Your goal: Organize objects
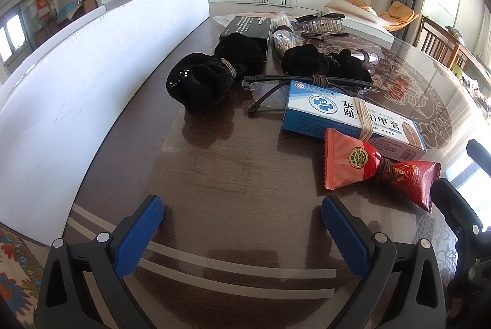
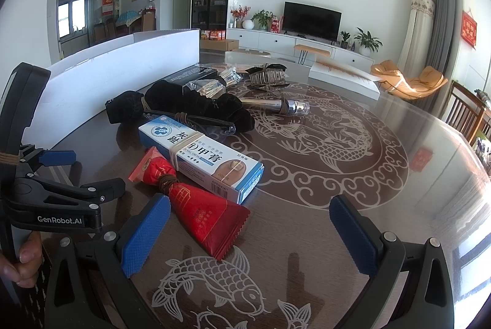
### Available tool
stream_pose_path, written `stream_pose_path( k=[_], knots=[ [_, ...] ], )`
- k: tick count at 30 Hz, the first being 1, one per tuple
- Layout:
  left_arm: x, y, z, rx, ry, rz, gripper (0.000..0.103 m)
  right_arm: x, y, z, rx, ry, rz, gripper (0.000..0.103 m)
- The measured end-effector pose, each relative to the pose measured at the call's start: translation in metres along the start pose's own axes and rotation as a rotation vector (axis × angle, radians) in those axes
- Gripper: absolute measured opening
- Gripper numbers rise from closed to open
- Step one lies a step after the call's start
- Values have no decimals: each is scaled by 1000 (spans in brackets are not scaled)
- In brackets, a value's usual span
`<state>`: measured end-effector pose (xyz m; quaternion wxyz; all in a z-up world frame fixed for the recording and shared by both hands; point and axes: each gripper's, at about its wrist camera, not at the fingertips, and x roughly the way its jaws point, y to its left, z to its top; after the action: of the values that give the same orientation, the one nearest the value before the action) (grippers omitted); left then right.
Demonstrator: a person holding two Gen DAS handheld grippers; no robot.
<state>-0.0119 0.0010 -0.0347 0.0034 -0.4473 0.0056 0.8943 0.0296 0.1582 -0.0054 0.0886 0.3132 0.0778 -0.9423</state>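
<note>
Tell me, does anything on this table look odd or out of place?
Yes: the red snack packet is cinched at its middle by a brown band, pinched like a bow. The blue-and-white box and the glasses wear bands too. Nothing looks spilled.

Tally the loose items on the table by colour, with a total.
Black: 4 (two velvet scrunchies, flat cardboard box, thin-framed eyeglasses)
Red: 1 (foil snack packet tied in the middle)
Blue-and-white: 1 (ointment carton)
Clear or metallic: 3 (toothed hair claw clip, plastic bag of small sticks, glass vial with silver cap)
Total: 9
</note>
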Motion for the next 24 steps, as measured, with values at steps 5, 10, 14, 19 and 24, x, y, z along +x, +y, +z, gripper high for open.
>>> stream_pose_path(
  k=[5, 10, 14, 19, 24],
  knots=[
    [0, 0, -1, 3, -3, -3, 103, 1, 1, 0, 1, 3, -2, 103],
    [-2, 0, -2, 5, -2, -5, 103, 0, 1, 0, 1, 4, -3, 103],
    [-2, 1, -2, 0, 1, -1, 103, 1, 1, 0, 2, 5, -3, 103],
    [-4, 3, -6, 5, -7, -7, 103, 1, 1, 0, 3, 7, -5, 103],
    [-5, 5, -8, 10, -13, -9, 103, 1, 0, 1, 4, 8, -6, 103]
  ],
)
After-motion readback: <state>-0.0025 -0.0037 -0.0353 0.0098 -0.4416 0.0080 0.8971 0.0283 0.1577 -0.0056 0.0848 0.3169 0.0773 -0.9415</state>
